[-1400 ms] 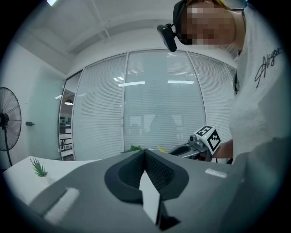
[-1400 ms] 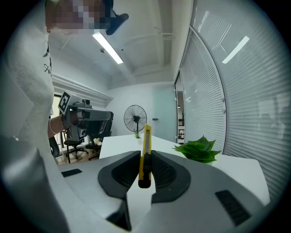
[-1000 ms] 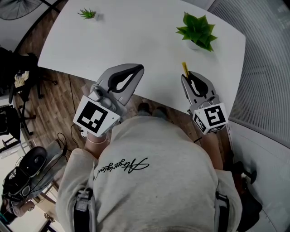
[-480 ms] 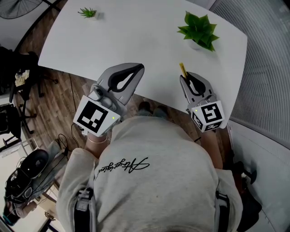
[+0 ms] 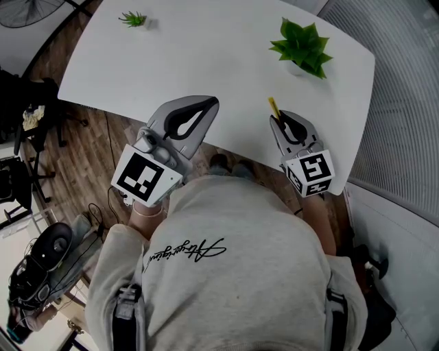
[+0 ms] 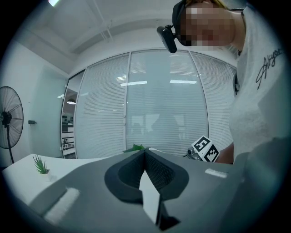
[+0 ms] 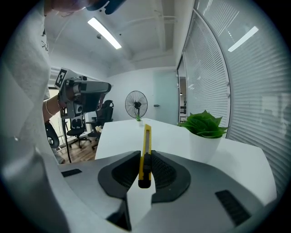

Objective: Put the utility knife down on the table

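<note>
The right tool (image 7: 145, 154), a grey two-jaw gripper with a black-and-white marker cube at its back, is clamped on a slim yellow plastic utility knife (image 7: 146, 144) with a black slider. Its ribbed dark pads press the knife's rear end from both sides, with the knife standing on edge. The rest of the knife juts forward past the jaw tips, above the white tabletop (image 7: 122, 132) near its front edge. Whether the knife touches the surface cannot be told. Just beyond and to the right stands a leafy green potted plant (image 7: 207, 125) in a white pot. A small green plant (image 5: 132, 20) sits at the tabletop's far left corner, and a black standing fan (image 7: 136, 103) rises behind it. The left tool (image 6: 145, 152), matching grey, has its jaws pressed together on nothing, well apart from the knife, at the tabletop's near edge.
</note>
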A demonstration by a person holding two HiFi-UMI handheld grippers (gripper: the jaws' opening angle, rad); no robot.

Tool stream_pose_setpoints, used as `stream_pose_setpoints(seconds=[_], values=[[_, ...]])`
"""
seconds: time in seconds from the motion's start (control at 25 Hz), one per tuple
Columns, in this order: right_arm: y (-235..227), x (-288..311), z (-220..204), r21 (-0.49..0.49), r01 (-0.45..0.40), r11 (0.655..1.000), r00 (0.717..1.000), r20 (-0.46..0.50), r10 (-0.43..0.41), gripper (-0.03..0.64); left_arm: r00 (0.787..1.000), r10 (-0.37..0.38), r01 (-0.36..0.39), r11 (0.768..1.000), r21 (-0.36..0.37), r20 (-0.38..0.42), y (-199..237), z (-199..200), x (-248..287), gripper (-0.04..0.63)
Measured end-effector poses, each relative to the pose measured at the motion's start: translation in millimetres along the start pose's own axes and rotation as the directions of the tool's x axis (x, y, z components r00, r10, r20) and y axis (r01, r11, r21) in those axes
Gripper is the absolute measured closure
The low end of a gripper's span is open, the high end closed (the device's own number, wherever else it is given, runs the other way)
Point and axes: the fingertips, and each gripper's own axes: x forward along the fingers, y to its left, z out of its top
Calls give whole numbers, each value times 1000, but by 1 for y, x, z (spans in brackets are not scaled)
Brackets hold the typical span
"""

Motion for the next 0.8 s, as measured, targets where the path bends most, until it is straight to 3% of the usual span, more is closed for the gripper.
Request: stream_pose_setpoints(seconds=[0.8], values=[[1,16,-32,1,-9,1000,995,-97,9,546,1000,4,-4,1000,9,-6,2,0,-4,596]])
